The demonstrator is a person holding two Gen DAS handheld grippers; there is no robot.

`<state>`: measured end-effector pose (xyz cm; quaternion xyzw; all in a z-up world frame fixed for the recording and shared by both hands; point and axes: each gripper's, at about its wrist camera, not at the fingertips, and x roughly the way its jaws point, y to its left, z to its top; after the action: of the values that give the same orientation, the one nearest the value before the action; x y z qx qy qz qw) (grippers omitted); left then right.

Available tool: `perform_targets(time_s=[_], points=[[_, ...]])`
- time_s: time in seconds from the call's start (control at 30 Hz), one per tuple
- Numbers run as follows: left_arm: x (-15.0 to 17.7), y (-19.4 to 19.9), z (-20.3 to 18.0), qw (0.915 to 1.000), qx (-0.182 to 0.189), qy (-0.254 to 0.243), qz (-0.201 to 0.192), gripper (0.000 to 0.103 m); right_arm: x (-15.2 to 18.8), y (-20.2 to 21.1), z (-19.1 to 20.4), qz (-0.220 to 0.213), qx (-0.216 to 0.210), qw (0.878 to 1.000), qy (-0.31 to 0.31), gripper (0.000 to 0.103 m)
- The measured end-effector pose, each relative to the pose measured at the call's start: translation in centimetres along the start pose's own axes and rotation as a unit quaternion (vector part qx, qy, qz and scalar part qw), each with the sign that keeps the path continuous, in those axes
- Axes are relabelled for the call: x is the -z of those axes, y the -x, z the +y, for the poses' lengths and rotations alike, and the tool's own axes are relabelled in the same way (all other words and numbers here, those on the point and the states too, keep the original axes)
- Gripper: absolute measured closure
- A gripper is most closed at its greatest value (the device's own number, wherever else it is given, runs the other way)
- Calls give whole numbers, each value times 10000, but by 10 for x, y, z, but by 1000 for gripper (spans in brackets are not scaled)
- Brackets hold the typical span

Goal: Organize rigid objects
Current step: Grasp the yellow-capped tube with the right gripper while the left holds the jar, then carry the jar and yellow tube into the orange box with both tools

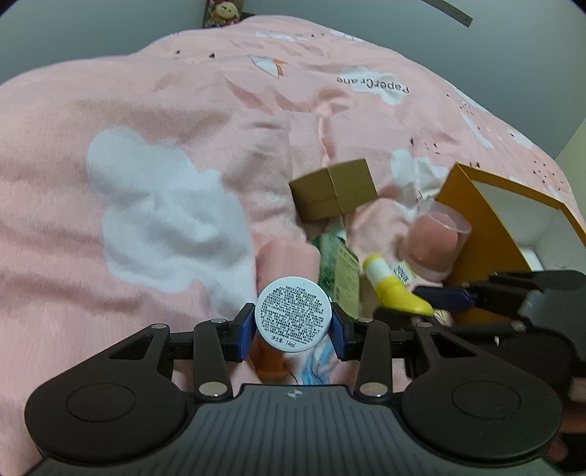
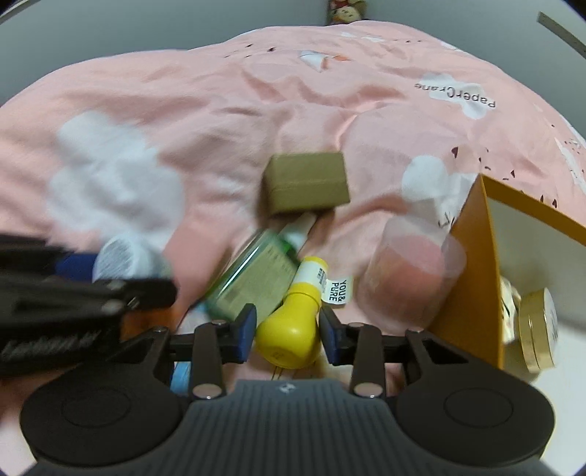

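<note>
You are working in a home bedroom. The surface under everything is a bed (image 1: pixel 183 110) covered with a soft pink blanket (image 2: pixel 219 110) printed with white clouds and the words "PaperCrane". A doll (image 1: pixel 223 12) sits at the far edge of the bed against a plain grey wall (image 1: pixel 91 29). Scattered on the blanket you see personal toiletries: a small round tin (image 1: pixel 293 316), a yellow bottle (image 2: pixel 293 329), a green bottle (image 2: pixel 256 282), and an open orange box (image 2: pixel 472 263).
</note>
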<state>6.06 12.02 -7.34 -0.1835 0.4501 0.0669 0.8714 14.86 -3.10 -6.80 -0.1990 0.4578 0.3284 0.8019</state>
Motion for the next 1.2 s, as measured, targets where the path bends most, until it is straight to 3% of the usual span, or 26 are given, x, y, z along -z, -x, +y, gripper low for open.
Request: perform_targets(time_s=[0.13,0.33,0.5,0.6,0.67,0.87,0.9,0.93,1.2], points=[[6,-3,-1,9999,23,-49,111,56,18,14,7,197,-218,9994,196,66],[9,-6,0,9998,-57,-54,177,56,21,2,6,310,-318,9990,70,64],[9,-7,-1,9998,-96,-76,155,56,15,-10,5,316,-381,9988,67,50],[9,-8,2,9998,-103,18,169,56,10,-19,4,403,-467,9980,100,49],[9,-9,2,9998,-111,11,173,56,9,-25,3,492,-514,9974,89,55],[9,-8,2,9998,-85,-5,172,56,10,-23,4,500,-549,9972,96,60],[9,-7,2,9998,-73,3,158,56,10,-20,4,478,-545,9973,87,77],[9,-6,2,9999,-69,4,140,56,11,-16,3,445,-553,9974,85,80],[11,0,-5,9999,-81,-95,97,56,21,11,21,278,-468,9968,588,80]])
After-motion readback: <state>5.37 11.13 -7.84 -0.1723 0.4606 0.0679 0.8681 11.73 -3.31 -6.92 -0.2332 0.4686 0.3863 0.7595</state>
